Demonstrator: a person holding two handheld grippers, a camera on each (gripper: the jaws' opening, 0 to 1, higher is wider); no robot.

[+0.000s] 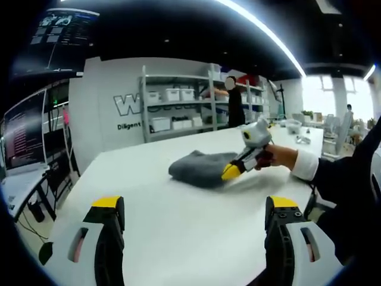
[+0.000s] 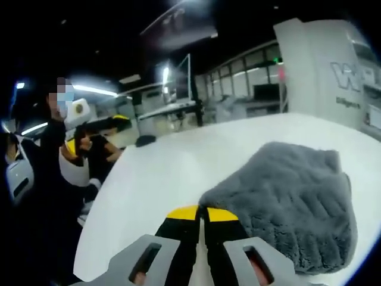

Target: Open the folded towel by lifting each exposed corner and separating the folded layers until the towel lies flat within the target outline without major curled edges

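A grey fluffy towel [image 1: 199, 167] lies folded in a soft heap on the white table [image 1: 149, 196], past the middle in the left gripper view. My left gripper [image 1: 195, 205] hovers low over the near part of the table, open, its jaws wide apart with nothing between them. My right gripper [image 1: 231, 171] comes in from the right in a person's hand [image 1: 280, 156], its yellow tips at the towel's right edge. In the right gripper view my right gripper [image 2: 201, 213] is shut, tips together at the near edge of the towel [image 2: 286, 202]. No cloth shows between them.
Metal shelves [image 1: 178, 101] with white bins stand behind the table, and a person [image 1: 235, 104] is at them. Monitors [image 1: 24, 137] sit on a desk to the left. Small items [image 1: 294, 125] lie at the table's far right end. The person [image 2: 47, 179] holding the grippers stands at the table's edge.
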